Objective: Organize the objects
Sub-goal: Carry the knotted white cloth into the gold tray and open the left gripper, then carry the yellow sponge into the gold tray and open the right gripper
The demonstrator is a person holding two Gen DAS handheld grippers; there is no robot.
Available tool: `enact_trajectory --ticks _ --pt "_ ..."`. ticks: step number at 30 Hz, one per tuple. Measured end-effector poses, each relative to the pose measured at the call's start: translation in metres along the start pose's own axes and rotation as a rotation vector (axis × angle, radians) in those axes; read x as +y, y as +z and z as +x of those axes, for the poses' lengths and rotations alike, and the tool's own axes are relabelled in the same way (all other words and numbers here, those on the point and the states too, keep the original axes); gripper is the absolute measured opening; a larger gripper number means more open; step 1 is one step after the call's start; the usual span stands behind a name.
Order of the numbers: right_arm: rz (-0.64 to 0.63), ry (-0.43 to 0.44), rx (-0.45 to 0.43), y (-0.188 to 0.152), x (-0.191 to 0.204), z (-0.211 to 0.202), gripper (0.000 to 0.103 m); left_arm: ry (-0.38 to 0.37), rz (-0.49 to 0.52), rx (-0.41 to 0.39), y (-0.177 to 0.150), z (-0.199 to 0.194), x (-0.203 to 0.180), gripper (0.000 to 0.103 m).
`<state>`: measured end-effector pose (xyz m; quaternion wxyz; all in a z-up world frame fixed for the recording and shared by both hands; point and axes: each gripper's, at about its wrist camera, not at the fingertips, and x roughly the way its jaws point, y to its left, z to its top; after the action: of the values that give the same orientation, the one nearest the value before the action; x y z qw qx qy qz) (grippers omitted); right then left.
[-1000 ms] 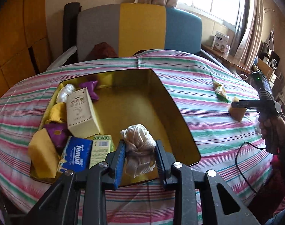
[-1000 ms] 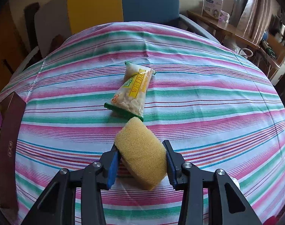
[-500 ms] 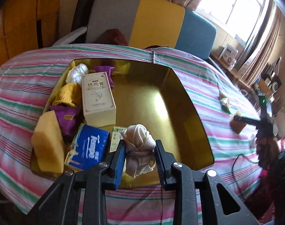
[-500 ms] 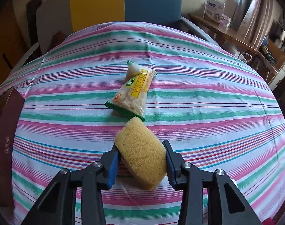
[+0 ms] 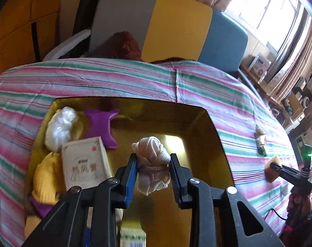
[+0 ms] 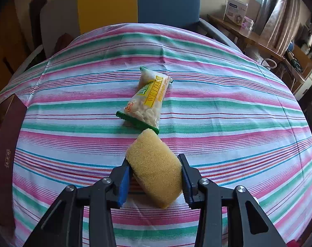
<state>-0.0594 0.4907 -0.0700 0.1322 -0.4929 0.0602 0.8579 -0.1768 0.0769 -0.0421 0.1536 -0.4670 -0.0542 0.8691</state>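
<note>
Cloth knot (image 5: 150, 150) is clamped in the left tongs (image 5: 153, 164), which now hang over the bare middle of the gold tray (image 5: 215, 144) instead of its near rim, with the box (image 5: 85, 162) at left. By this reading, transport is complete and release comes next. Right tongs (image 6: 155, 176) remain closed on the sponge (image 6: 155, 166) above the striped surface (image 6: 228, 113), close to the snack bag (image 6: 147, 100).

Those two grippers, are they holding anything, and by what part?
Yes. The left gripper pinches a knotted cream cloth at its middle, above the gold tray. The right gripper squeezes a yellow sponge across its sides.
</note>
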Motion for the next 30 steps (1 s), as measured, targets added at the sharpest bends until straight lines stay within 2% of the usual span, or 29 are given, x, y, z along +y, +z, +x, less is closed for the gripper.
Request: enact_trajectory --ticks 7,9,11,17,21,24,30 --pt "-0.002 -0.002 0.002 0.000 0.002 0.000 0.043 0.110 0.051 0.055 0.027 0.052 0.006 0.033" --pt "-0.002 -0.002 0.002 0.000 0.002 0.001 0.043 0.151 0.054 0.037 0.032 0.055 0.008 0.037" --pt "-0.002 -0.002 0.002 0.001 0.002 0.001 0.043 0.128 0.049 0.038 0.033 0.054 0.009 0.040" --pt "-0.002 -0.004 0.002 0.001 0.002 0.001 0.043 0.143 0.072 -0.012 0.013 0.029 0.003 0.042" --pt "-0.007 -0.007 0.000 0.002 0.001 0.002 0.043 0.134 0.072 -0.057 -0.011 -0.006 -0.005 0.042" --pt "-0.014 -0.009 -0.001 0.002 0.001 0.003 0.043 0.111 0.093 -0.063 -0.025 -0.028 -0.015 0.042" --pt "-0.024 -0.015 -0.004 0.001 0.002 0.002 0.044 0.115 0.123 -0.131 -0.049 -0.070 -0.031 0.042"
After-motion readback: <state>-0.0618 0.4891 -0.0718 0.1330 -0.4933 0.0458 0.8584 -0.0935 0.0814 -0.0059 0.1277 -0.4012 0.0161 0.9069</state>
